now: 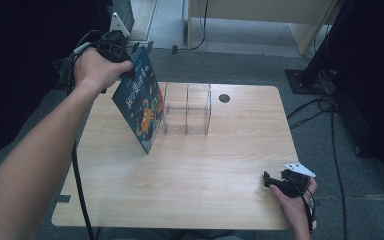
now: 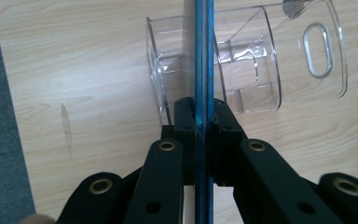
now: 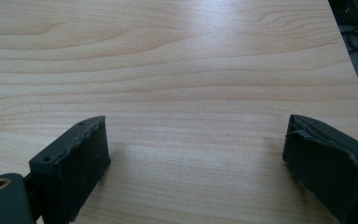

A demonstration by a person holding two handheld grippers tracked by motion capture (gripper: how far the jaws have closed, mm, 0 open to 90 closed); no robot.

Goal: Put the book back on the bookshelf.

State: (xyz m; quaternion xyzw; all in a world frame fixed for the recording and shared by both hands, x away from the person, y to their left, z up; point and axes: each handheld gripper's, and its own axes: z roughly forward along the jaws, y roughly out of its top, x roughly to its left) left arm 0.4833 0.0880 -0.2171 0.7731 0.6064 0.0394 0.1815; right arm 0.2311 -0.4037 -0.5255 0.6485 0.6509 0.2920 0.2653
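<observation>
Blue book clamped edge-on in left gripper, beside clear rack; right gripper open, well apart.

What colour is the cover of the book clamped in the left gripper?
The book has a blue cover with orange and white cartoon figures and white lettering, clearest in the high view.

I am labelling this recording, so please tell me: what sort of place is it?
Probably a lab or a recording workspace, not a home. A plain wooden table stands on grey carpet, cables trail over the floor, and a dark equipment stand is bolted beside the table.
</observation>
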